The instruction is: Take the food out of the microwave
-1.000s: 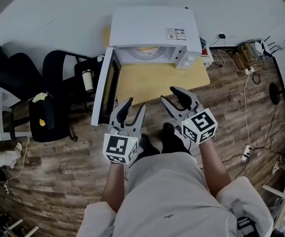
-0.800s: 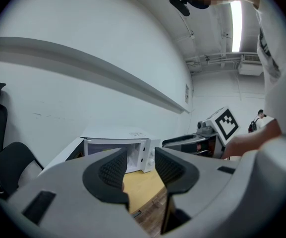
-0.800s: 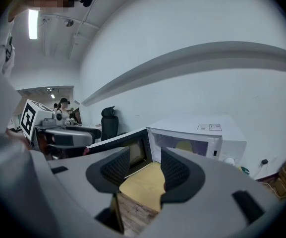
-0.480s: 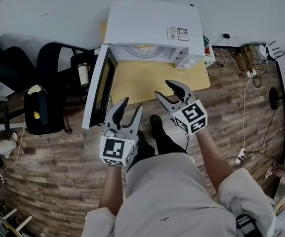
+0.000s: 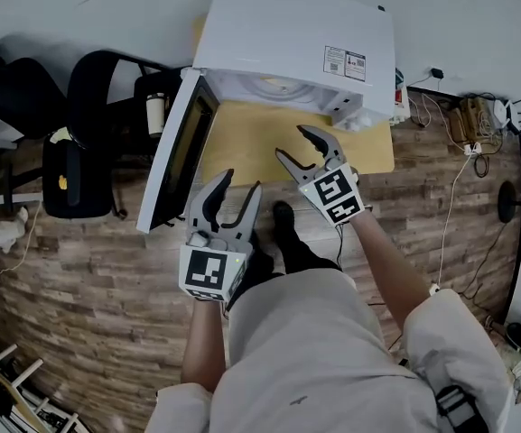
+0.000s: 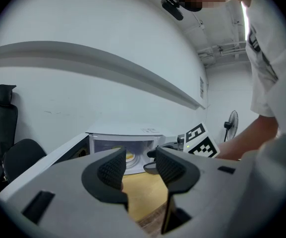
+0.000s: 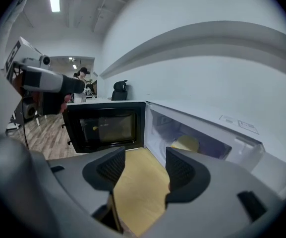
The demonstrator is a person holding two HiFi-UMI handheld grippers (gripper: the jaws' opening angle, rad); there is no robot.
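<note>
The white microwave [image 5: 292, 39] stands at the back of a wooden table [image 5: 242, 138], its door [image 5: 174, 156] swung open to the left. In the right gripper view a yellow food item [image 7: 187, 143] lies on the turntable inside the cavity; the same food [image 6: 129, 156] shows small in the left gripper view. My right gripper [image 5: 293, 142] hovers over the table in front of the opening, jaws opening, nothing between them. My left gripper [image 5: 240, 183] hangs at the table's front edge beside the door, jaws opening and empty.
Black office chairs [image 5: 25, 106] and a cup [image 5: 156, 114] are left of the open door. Cables and plugs [image 5: 477, 120] lie on the wooden floor at the right. The person's feet [image 5: 283, 219] are at the table's front edge.
Both grippers have moved forward toward the microwave, the right one farther and lower. Both pairs of jaws stand wider than before.
</note>
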